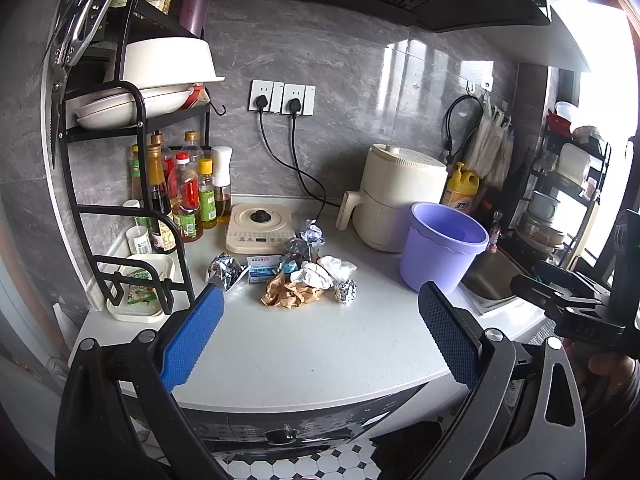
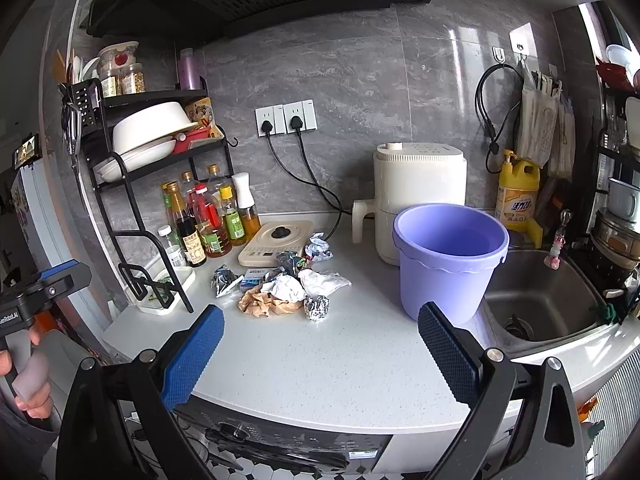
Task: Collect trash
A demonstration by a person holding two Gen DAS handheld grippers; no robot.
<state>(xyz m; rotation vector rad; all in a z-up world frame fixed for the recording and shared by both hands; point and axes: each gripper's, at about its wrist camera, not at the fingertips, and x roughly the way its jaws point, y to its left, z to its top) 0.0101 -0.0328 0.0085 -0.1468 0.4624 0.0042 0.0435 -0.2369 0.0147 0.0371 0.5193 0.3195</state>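
Both claws, left claw (image 1: 320, 334) and right claw (image 2: 320, 344), gape wide and empty; reach ahead for the foil ball (image 2: 317, 307), then drop it into the purple bucket (image 2: 448, 264) ahead-right

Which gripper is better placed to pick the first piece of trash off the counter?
Probably the left. The left gripper is open and faces the trash pile almost straight on. The right gripper, also open, sits nearer the purple bucket, with the pile off to its left.

Crumpled trash (image 2: 286, 292) heaped beside empty purple bucket (image 2: 448, 264)
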